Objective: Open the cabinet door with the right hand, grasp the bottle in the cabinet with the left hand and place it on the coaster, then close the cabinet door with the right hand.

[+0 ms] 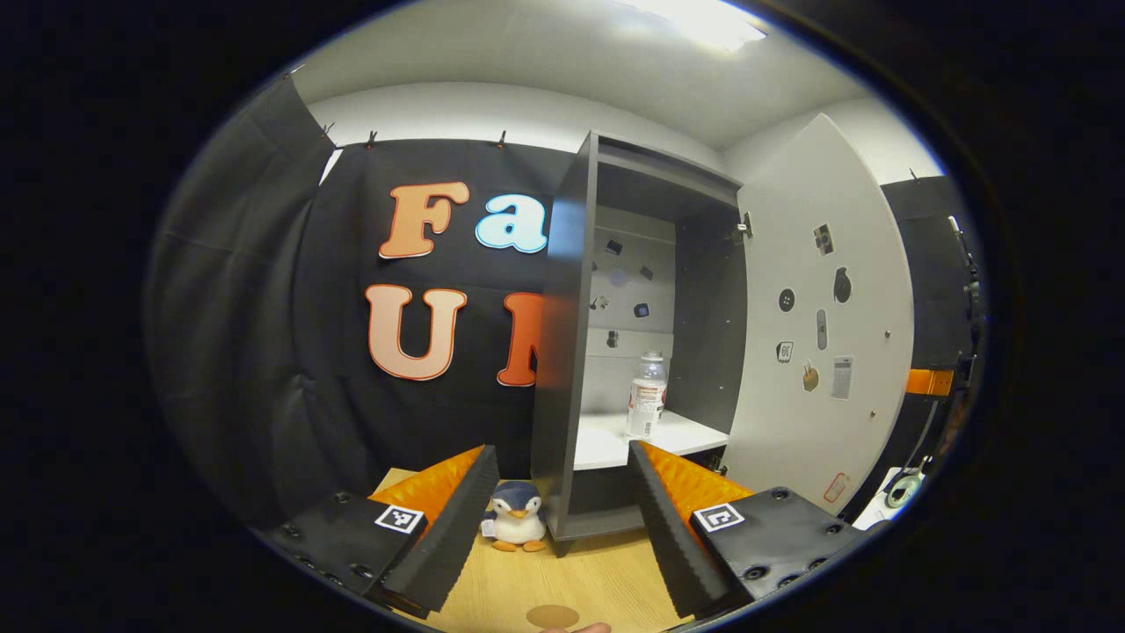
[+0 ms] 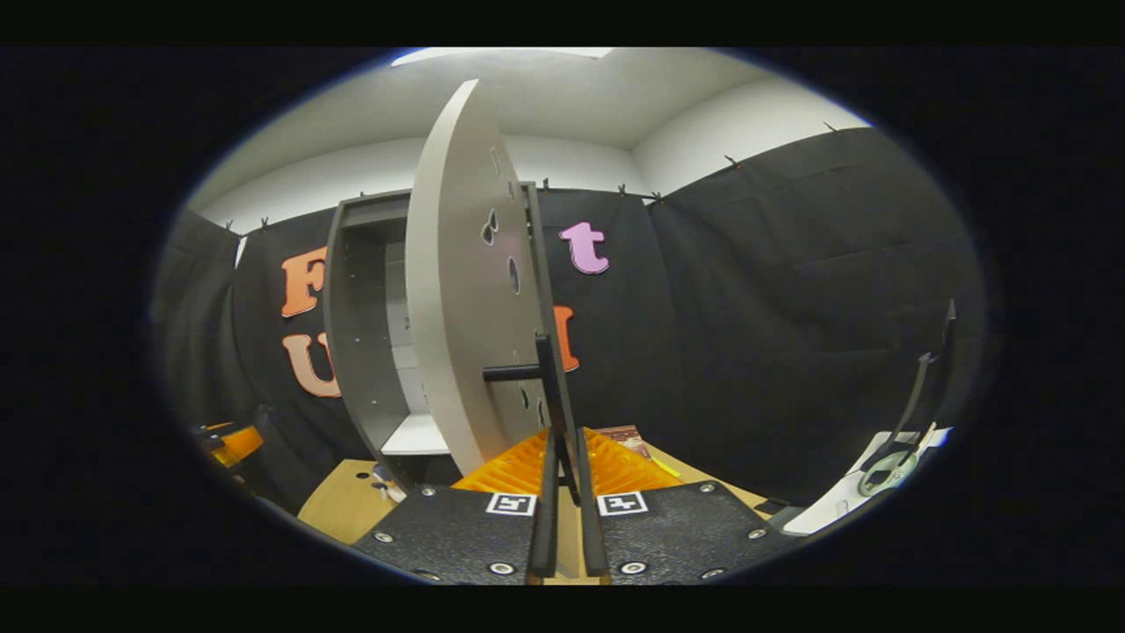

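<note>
A clear plastic bottle (image 1: 648, 396) with a white cap stands upright on the white shelf (image 1: 606, 444) inside the dark grey cabinet (image 1: 562, 352). The cabinet door (image 1: 817, 308) is swung wide open to the right. My left gripper (image 1: 562, 450) is open in front of the cabinet, short of the bottle, with nothing between its fingers. A round brown coaster (image 1: 552, 616) lies on the wooden table just below it. In the right gripper view, my right gripper (image 2: 562, 440) is shut on the black bar handle (image 2: 547, 374) of the door (image 2: 461, 299).
A small penguin plush (image 1: 517, 519) sits on the table (image 1: 606, 576) at the cabinet's front left corner. Stickers dot the door's inner face. A white object with a cable (image 2: 883, 479) lies on the right, and a reddish booklet (image 2: 624, 435) behind the door.
</note>
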Demonstrator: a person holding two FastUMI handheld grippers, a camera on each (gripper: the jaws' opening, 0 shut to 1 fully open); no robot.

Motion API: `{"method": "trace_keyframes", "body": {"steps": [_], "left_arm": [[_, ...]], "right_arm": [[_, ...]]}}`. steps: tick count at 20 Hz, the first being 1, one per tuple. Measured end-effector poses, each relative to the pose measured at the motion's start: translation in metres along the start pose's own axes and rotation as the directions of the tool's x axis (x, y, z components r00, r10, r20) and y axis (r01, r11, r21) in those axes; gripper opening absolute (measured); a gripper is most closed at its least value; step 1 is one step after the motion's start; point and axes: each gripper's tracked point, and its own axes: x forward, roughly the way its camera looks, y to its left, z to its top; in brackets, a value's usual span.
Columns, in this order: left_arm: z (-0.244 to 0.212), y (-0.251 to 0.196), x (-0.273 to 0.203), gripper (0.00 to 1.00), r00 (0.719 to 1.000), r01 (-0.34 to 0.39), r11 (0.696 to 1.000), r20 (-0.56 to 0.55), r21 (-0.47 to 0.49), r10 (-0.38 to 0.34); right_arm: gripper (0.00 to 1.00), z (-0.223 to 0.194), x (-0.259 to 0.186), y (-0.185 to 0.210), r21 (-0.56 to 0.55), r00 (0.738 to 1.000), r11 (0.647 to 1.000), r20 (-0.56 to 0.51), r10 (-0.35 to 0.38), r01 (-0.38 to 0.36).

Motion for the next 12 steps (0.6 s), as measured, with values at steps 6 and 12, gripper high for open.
{"method": "trace_keyframes", "body": {"steps": [6,12], "left_arm": [[-0.006,-0.027,0.025,0.99,1.0,0.028,0.999,0.014,0.022,-0.028],[-0.017,-0.028,0.04,0.96,1.0,0.022,1.0,-0.023,0.018,-0.021]], "right_arm": [[0.06,0.0,0.001,-0.011,0.024,0.995,0.995,-0.01,0.097,-0.097],[0.06,0.001,0.005,-0.006,0.068,0.983,0.981,0.007,0.181,-0.181]]}}
